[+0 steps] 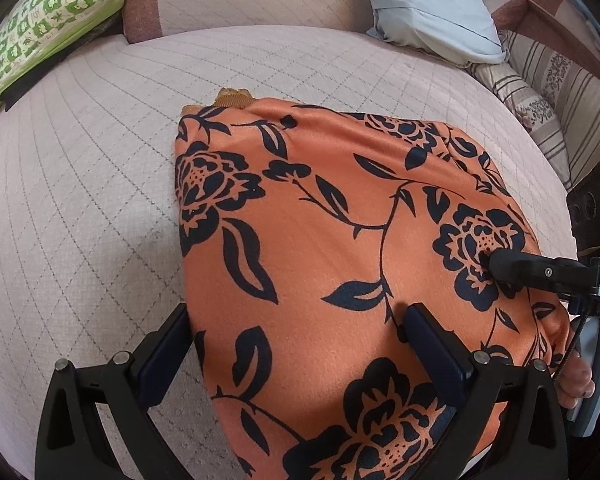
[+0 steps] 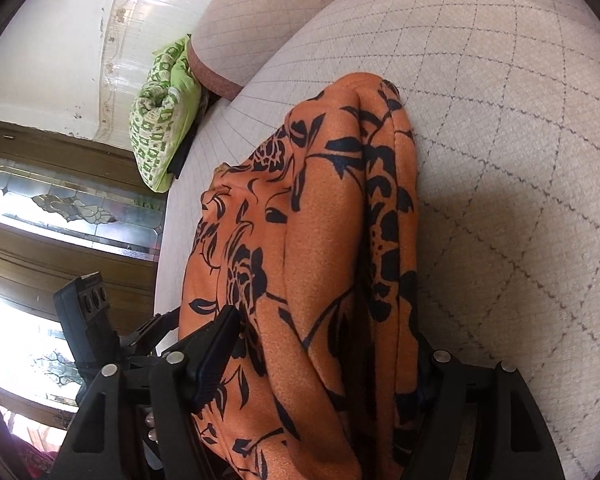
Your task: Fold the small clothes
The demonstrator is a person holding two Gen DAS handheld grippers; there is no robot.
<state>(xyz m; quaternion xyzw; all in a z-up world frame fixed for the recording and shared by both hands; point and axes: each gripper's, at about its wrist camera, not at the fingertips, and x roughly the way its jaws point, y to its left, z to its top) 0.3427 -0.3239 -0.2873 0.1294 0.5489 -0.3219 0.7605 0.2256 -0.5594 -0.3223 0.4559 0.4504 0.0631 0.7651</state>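
Orange garment (image 1: 340,240) lies folded on sofa seat (image 1: 80,200), long axis running away from both. Left hand-held gripper (image 1: 296,344) open, straddling near-left edge; right hand-held gripper (image 2: 324,344) open, straddling bunched right edge.

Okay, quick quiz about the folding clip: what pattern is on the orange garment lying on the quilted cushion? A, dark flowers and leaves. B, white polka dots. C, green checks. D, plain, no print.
A: the orange garment on the quilted cushion is printed with dark roses, stems and leaves across its whole surface.
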